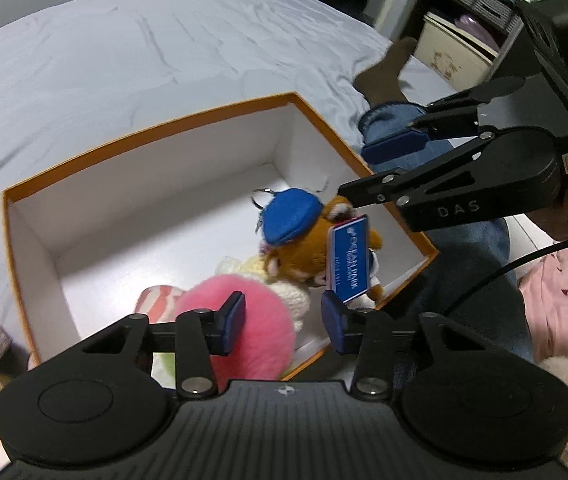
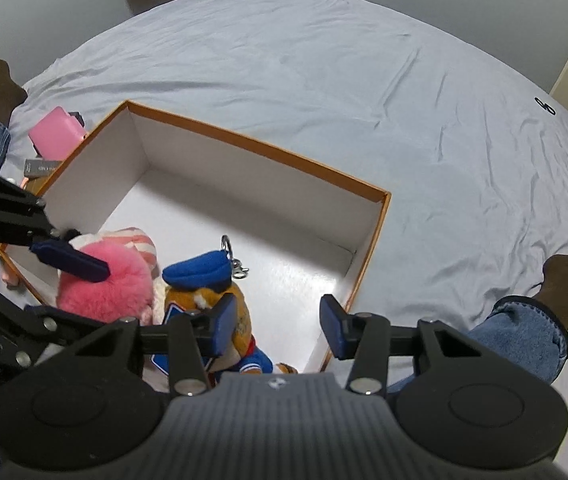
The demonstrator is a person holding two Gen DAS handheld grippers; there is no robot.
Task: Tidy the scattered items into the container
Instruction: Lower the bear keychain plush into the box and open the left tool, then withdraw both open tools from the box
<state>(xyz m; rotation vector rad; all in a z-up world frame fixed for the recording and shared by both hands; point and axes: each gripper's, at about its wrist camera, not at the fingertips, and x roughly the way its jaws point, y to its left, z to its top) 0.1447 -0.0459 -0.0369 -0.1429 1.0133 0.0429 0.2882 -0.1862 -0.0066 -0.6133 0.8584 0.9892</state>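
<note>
So both grippers are hanging over the near end of the orange-rimmed box (image 2: 268, 150) that sits on the bed (image 2: 323, 60), and neither has anything in it. The left gripper (image 1: 282, 322) has its jaws partway apart right over the pink pom-pom (image 1: 244, 320), pads either side of the fluff but not pressing as far as I can tell. The right gripper (image 2: 276, 326) is also about half open, with bare box floor between its pads and the plush with the blue hat (image 2: 208, 296) just off its left pad.

Everything already tidied is bunched in the box's near corner: pom-pom, plush with its blue tag (image 1: 349, 258), a striped thing under them.

What's left to grab, I'd say, is the pink box (image 2: 58, 136) and the dark carton (image 2: 40, 168) lying on the bed just outside the box's left wall (from the right wrist view). They're on the left gripper's side, so that hand is clearly nearer. The carton's long axis seems to run roughly along that wall, so I'd guess the jaws should straddle it crosswise.
</note>
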